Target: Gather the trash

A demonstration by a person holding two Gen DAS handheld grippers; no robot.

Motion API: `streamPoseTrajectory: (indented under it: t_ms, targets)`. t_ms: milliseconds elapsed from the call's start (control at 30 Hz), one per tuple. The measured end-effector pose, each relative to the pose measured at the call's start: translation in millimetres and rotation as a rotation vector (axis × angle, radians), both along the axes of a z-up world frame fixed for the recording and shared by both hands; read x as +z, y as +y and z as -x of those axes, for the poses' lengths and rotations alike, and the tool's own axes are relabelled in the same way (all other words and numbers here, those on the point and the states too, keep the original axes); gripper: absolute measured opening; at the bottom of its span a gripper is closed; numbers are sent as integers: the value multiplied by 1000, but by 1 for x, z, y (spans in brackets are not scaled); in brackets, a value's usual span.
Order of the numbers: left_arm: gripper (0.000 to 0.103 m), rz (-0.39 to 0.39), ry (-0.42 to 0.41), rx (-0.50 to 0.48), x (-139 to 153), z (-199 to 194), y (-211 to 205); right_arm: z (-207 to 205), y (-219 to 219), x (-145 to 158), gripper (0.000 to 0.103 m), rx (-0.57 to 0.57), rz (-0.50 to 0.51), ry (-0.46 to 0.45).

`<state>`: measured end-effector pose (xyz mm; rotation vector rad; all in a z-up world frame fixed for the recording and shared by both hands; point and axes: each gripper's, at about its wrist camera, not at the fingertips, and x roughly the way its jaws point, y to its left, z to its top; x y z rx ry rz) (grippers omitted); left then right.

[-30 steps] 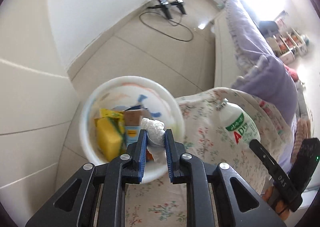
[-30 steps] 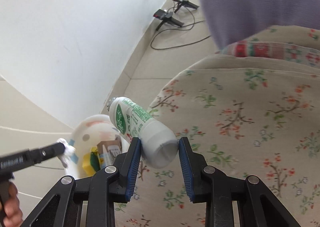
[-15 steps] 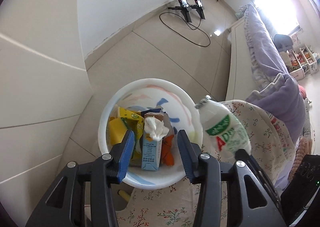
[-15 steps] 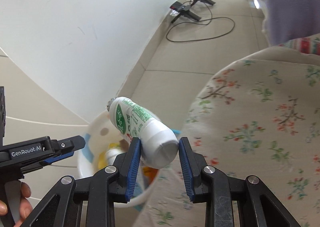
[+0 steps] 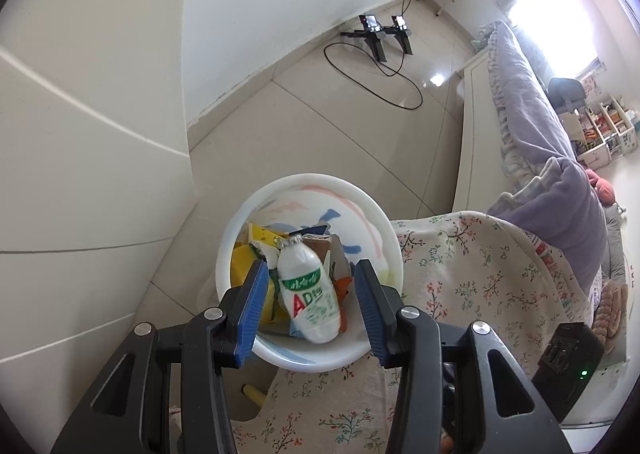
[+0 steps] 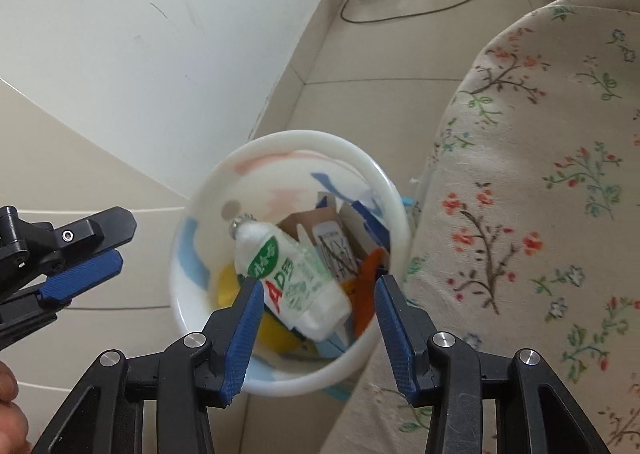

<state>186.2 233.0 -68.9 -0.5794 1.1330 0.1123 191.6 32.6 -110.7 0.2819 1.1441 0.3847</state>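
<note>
A white round bin stands on the floor beside the flowered bed cover. In it lies a white AD milk bottle on top of a brown carton, yellow packaging and orange scraps. My left gripper is open and empty above the bin's near rim. My right gripper is open and empty above the bin, with the bottle below its fingers. The left gripper's fingertip shows at the left of the right wrist view.
The flowered bed cover borders the bin on the right. A white wall lies to the left. Black tripods and a cable lie on the tiled floor far off. A purple blanket covers the bed.
The left gripper opened and let the white tissue fall into the bin. The right gripper moved over the bin, opened and let the bottle drop in.
</note>
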Motion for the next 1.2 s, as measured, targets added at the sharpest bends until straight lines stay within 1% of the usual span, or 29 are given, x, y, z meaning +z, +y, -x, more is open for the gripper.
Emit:
streamPoseTrajectory:
  t_ms: [167,200,267,300,333,467,500,533,600,667,800,867,900,967,1033,1100,1133,1200]
  targets:
    - [48,-88,-40,-51,27,15,-22,10,-23,22,51,-17,-17,-32]
    - [49,-104,-49,-61,33,19,-27,16,-26,28,52,-12,-19,-40]
    - [58,-133,-72,-78,47,33,-39,25,-29,38,55,5,-19,-54]
    - [67,-145,-77,-79,53,40,-44,33,-31,45,56,21,-15,-68]
    - [71,-157,-78,-78,59,48,-48,40,-33,51,58,34,-7,-83]
    - [72,-215,-95,-81,83,89,-74,75,-44,78,62,74,20,-142]
    - [74,-225,-110,-90,88,100,-80,86,-49,86,64,84,22,-162]
    - [80,-243,-128,-103,93,111,-87,100,-52,94,68,89,22,-178]
    - [84,-319,-145,-126,98,133,-102,121,-60,104,72,99,26,-206]
    - [84,-350,-148,-151,102,152,-112,141,-69,112,72,104,44,-233]
    - [84,-407,-220,-166,115,193,-126,174,-90,117,74,97,50,-264]
    - [87,-427,-251,-160,118,212,-129,184,-96,120,74,88,78,-263]
    - [89,-435,-255,-153,117,218,-131,192,-98,124,74,89,92,-280]
    - [89,-438,-240,-146,111,227,-133,205,-103,131,76,92,94,-312]
    - [89,-426,-234,-164,105,233,-138,219,-110,137,81,85,75,-334]
    - [89,-449,-240,-177,101,237,-143,228,-116,138,83,67,65,-346]
    - [89,-461,-236,-189,99,238,-145,232,-119,140,83,56,75,-358]
    - [89,-461,-213,-201,95,234,-147,238,-120,138,87,36,112,-377]
